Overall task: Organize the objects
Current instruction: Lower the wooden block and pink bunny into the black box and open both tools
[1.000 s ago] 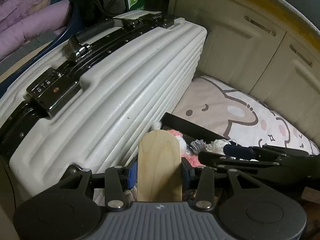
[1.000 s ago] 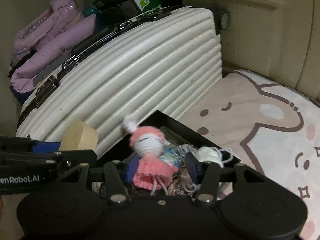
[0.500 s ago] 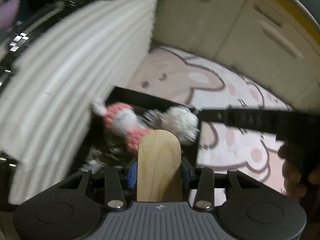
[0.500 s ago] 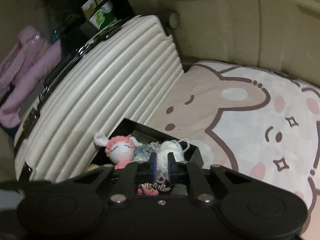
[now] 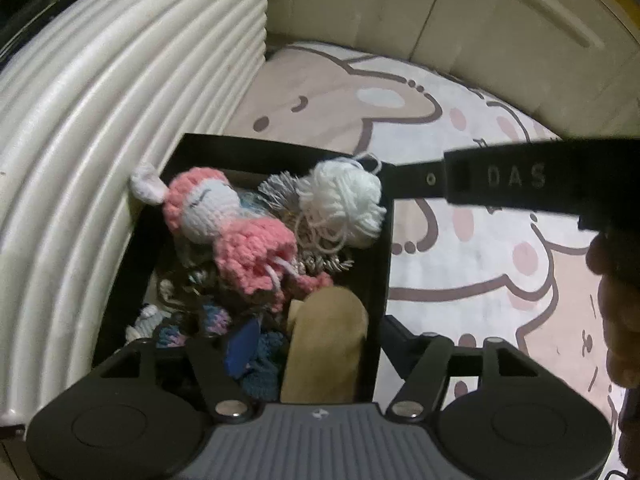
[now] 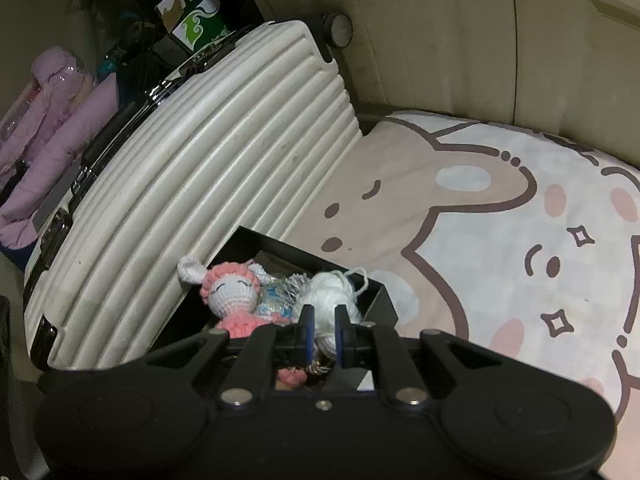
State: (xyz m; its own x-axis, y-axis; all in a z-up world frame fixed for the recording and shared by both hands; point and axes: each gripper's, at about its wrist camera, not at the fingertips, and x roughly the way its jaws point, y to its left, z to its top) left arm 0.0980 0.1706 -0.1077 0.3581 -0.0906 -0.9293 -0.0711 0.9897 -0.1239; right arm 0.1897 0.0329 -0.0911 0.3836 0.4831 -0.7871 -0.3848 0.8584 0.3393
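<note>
A black box [image 5: 382, 264] lies beside the white suitcase and holds a pink crochet doll [image 5: 236, 232], a white yarn ball [image 5: 344, 200] and several small knitted items. My left gripper [image 5: 316, 344] is open over the box; the rounded wooden piece [image 5: 326, 348] stands loose between its spread fingers, inside the box's near corner. My right gripper [image 6: 323, 326] has its jaws nearly together and holds nothing, just above the box [image 6: 384, 300], in front of the doll [image 6: 232, 296] and yarn ball [image 6: 328, 292]. Its black arm [image 5: 520, 182] crosses the left wrist view.
The ribbed white suitcase [image 6: 192, 168] lies on the left, against the box. A rabbit-print mat [image 6: 500, 216] covers the floor to the right. Cream cabinet doors [image 5: 480, 16] stand behind. Purple bedding [image 6: 52, 120] and a green-white carton [image 6: 192, 16] sit beyond the suitcase.
My left gripper swung right from the suitcase to over the box and opened, letting go of the wooden piece. My right gripper closed and drew back from the doll.
</note>
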